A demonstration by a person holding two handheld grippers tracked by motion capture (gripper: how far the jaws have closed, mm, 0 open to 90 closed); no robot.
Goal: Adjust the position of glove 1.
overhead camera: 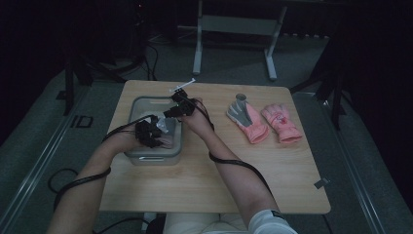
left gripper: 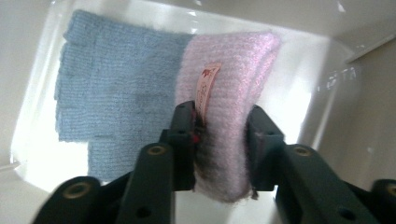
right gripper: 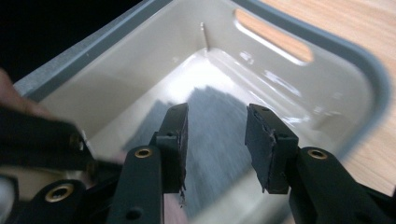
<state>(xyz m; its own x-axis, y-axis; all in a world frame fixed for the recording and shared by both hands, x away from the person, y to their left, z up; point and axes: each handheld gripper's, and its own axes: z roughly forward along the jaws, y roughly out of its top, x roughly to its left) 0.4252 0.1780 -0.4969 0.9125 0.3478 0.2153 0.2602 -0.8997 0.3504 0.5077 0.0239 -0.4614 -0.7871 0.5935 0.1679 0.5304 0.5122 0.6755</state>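
Two black jaws of the right gripper (right gripper: 214, 140) are seen rising from the bottom of the frame, parted, with nothing held between them. Behind them, a pale bin (right gripper: 327, 88) with a grey rim is shown (a slot handle is cut into its upper-right wall). A dark knitted item (right gripper: 215, 140), blurred, lies on its glossy floor. Wooden tabletop (right gripper: 355, 23) is visible at upper right.
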